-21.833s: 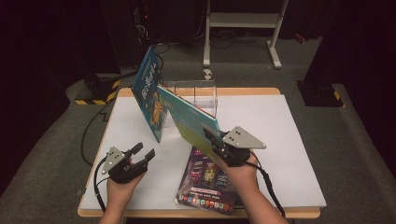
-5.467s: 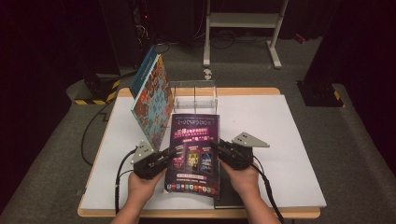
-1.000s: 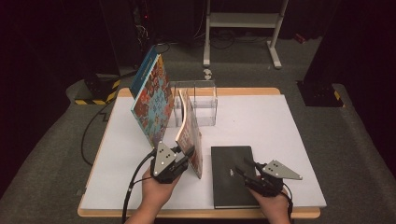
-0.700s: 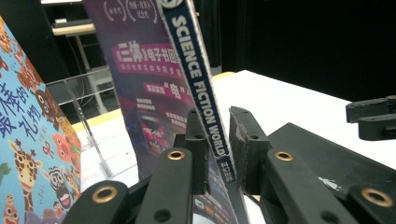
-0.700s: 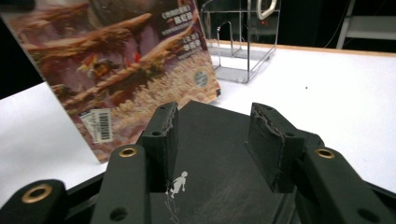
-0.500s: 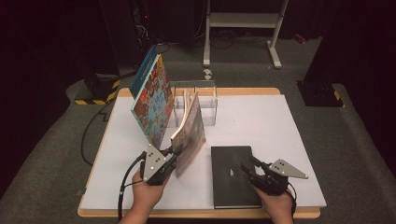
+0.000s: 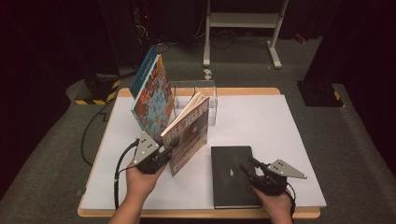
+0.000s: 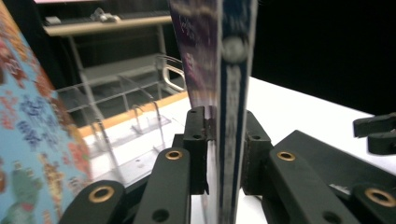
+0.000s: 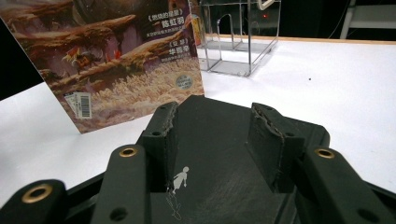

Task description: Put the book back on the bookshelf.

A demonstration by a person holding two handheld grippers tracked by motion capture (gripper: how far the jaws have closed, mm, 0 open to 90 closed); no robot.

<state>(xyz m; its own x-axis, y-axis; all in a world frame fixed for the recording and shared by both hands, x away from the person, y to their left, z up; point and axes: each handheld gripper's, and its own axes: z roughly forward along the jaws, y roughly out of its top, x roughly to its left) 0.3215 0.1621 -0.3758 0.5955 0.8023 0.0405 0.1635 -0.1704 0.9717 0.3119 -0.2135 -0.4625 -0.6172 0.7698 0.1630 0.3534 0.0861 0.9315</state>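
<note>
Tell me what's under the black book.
The black book lies flat on the white table. Only the table's white surface shows around it; anything beneath stays hidden by its cover.

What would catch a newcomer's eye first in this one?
Probably the purple book, tilted on edge at mid-table with the left gripper clamped on its spine. Behind it, a blue picture book leans against the clear acrylic rack. At the front right, a black book lies flat under the right gripper, whose jaws stand apart.

Chinese title lines on book cover (image 9: 116,60)
</note>
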